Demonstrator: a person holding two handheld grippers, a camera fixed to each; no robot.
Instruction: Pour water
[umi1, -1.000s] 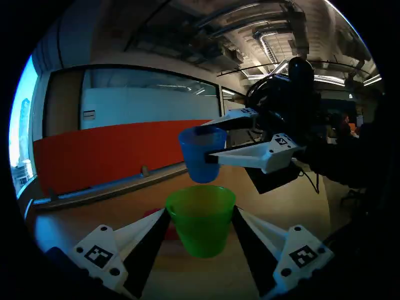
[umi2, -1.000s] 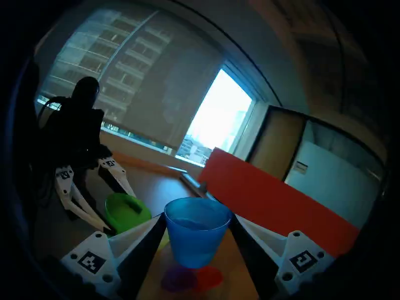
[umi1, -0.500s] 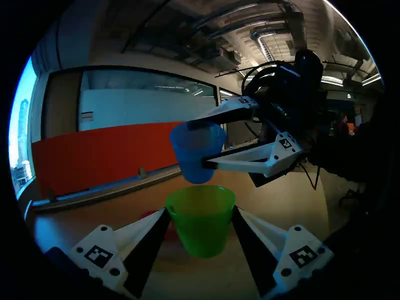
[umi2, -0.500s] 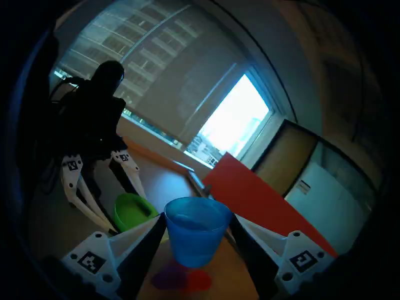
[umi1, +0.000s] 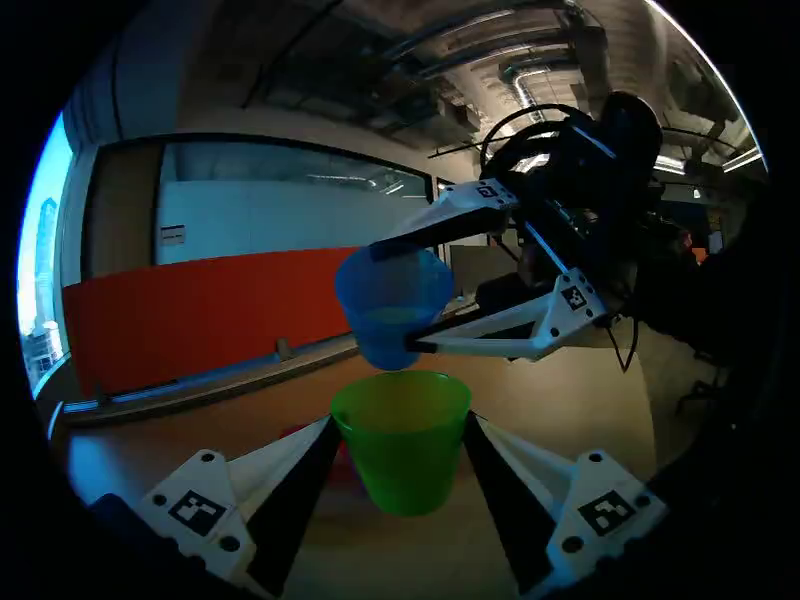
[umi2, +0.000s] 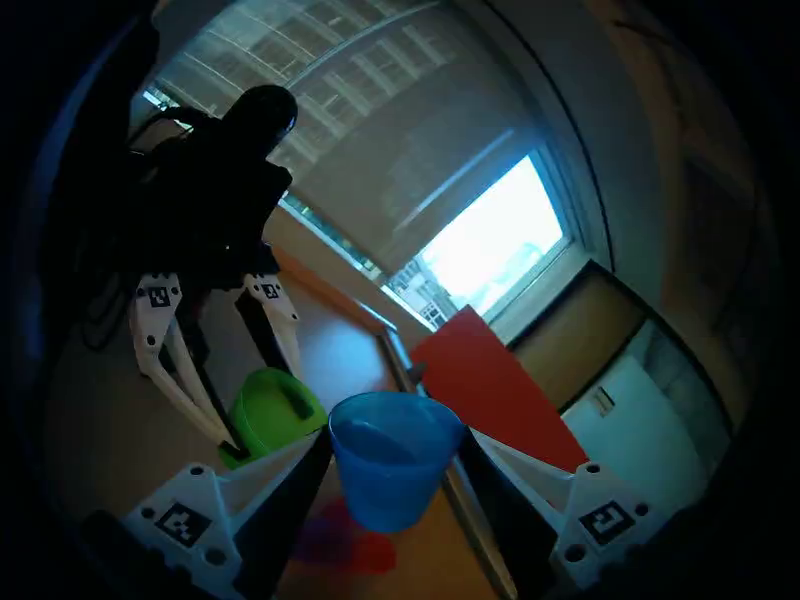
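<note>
- Office room with exposed ceiling pipes (umi1: 520, 70) overhead and a bright window (umi2: 490, 240) along one side; in the right gripper view the window and walls lean more steeply than a second ago.
- Wooden table (umi1: 600, 400) runs under both grippers. Beyond and to the right of the cups it lies open in the left gripper view.
- Red panel (umi1: 200, 310) stands along the table's far edge, with a low rail at its foot.
- Right gripper (umi2: 395, 450) has rolled further than it stood a second ago. From the left gripper view its two white fingers now reach in from the upper right at a slant, clenched on the blue cup.
- Left gripper (umi1: 400, 425) has kept its place, fingers pressed on either side of the green cup.
- Blue cup (umi1: 390, 305) is tipped more than before and sits slightly further left, its base just above the green cup's rim.
- Green cup (umi1: 403, 445) stands upright between the left fingers, mouth open upward. From the right gripper view it lies left of and beyond the blue cup.
- Water (umi2: 375, 445) inside the blue cup now lies on a slant, gathered toward the lower side of the rim.
- Red and purple discs (umi2: 345, 540) rest on the table below the blue cup, blurred.
</note>
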